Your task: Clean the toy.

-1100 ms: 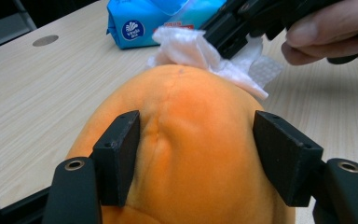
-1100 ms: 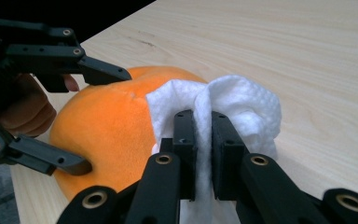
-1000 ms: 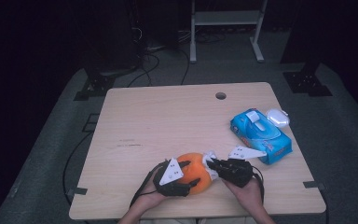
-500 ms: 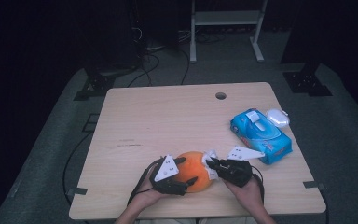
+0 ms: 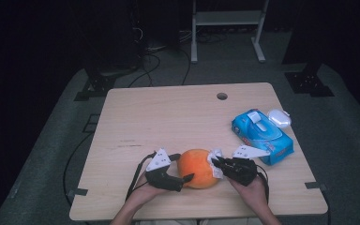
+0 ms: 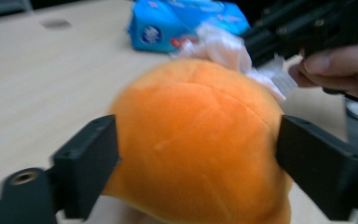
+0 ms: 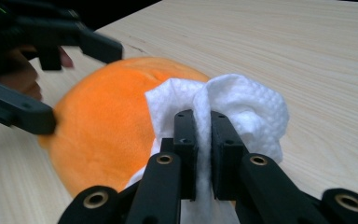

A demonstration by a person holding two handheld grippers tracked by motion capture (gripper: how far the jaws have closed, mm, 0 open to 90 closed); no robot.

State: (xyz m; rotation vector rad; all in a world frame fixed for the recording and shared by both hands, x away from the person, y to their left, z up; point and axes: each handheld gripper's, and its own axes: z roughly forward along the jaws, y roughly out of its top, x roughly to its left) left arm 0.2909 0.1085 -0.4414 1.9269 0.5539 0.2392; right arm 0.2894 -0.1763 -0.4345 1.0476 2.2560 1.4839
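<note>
Orange plush ball (image 5: 198, 168) near the table's (image 5: 168, 117) front edge, left gripper (image 5: 183, 178) just opening around it, right gripper (image 5: 215, 164) clenched on white wipe (image 7: 242, 102).

My plush ball (image 5: 197, 168) near the table's (image 5: 168, 117) front edge, my left gripper (image 5: 180, 179) at the ball's left, wipe (image 5: 214, 159) and right gripper (image 5: 217, 162) at its right, wipes pack (image 5: 261, 136) farther right.

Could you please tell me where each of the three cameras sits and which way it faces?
High view: above the person's table edge, looking forward and down; both forearms, left claw, right claw.
Left gripper view: on the left claw, looking along jaws that have just been opening, flanking the orange plush ball; the other hand beyond.
Right gripper view: on the right claw, pinching a white wipe.
All three share the ball and wipe.
</note>
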